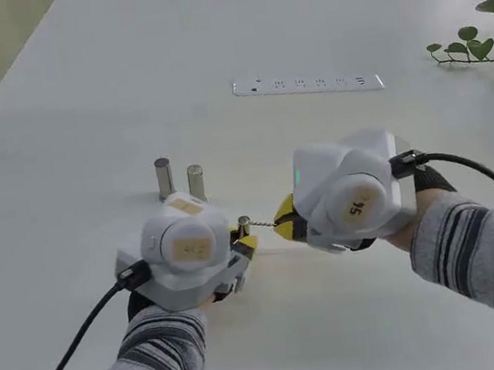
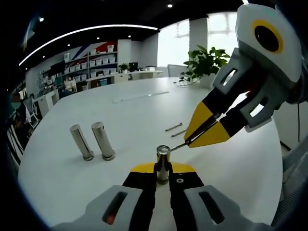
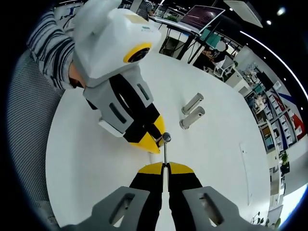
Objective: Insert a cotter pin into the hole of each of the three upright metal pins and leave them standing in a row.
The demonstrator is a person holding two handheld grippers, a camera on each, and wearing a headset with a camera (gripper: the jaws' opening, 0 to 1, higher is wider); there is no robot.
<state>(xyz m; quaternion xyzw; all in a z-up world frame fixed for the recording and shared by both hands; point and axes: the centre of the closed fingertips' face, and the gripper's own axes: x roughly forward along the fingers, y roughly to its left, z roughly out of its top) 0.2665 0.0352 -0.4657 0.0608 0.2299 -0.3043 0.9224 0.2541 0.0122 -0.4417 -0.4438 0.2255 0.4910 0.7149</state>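
Fingers [image 2: 143, 179] of the left gripper [image 2: 162, 169] clamp one pin [image 2: 162, 155] upright. The right gripper [image 3: 165, 166] pinches a cotter pin [image 3: 165, 153], its tip at the pin's head. I judge this the first insertion. The next move calls for finding the hole and pushing straight through. Two other pins [image 2: 92, 141] stand close by, apparently unpinned.
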